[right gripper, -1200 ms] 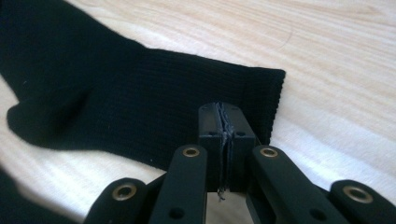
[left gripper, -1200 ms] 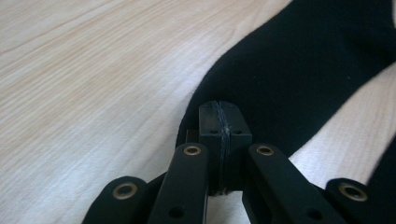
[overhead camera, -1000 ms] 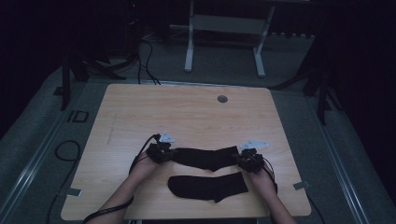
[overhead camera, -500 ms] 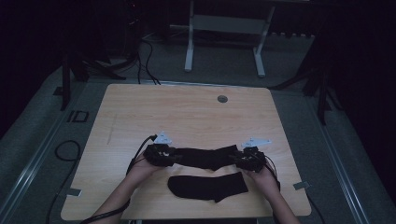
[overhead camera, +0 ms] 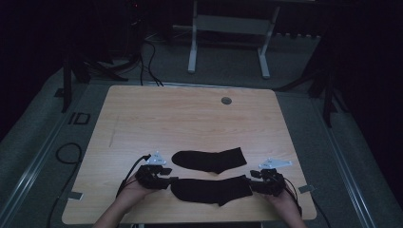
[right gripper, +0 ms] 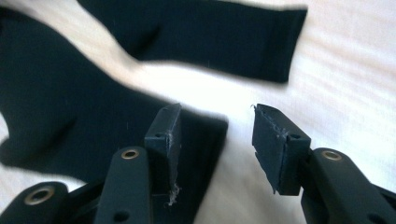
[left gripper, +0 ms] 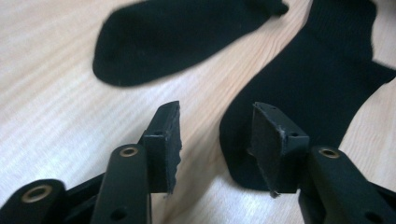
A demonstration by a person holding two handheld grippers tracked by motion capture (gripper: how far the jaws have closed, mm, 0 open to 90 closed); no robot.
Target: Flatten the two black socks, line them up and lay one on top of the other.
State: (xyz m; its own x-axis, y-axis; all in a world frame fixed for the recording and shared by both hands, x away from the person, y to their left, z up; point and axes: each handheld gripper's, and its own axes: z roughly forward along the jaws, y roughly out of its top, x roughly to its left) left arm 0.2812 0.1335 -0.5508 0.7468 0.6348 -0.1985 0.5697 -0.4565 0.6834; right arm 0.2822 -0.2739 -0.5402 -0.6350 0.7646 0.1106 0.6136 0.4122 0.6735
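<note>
Two black socks lie flat side by side on the wooden table [overhead camera: 190, 118]. The far sock [overhead camera: 209, 160] [left gripper: 187, 37] [right gripper: 210, 32] lies free. The near sock [overhead camera: 211, 190] stretches between my two grippers. My left gripper [overhead camera: 172, 182] [left gripper: 215, 135] is open at that sock's toe end [left gripper: 303, 102]; its jaws have just opened from shut and eased in slightly, with bare wood between them. My right gripper [overhead camera: 251, 185] [right gripper: 215, 135] is open at the cuff end [right gripper: 70, 116]. Its jaws have just been opening, and the cuff's edge lies under the left one.
A round grommet [overhead camera: 226, 100] sits near the table's far edge. Tape marks [overhead camera: 74, 195] lie at the near corners. A white desk frame [overhead camera: 228, 42] and cables [overhead camera: 66, 152] are on the floor around the table. The far half of the tabletop is bare wood.
Both grippers let go of the far sock's ends, opened, and drew back toward the near edge to the ends of the near sock. The far sock stays flat.
</note>
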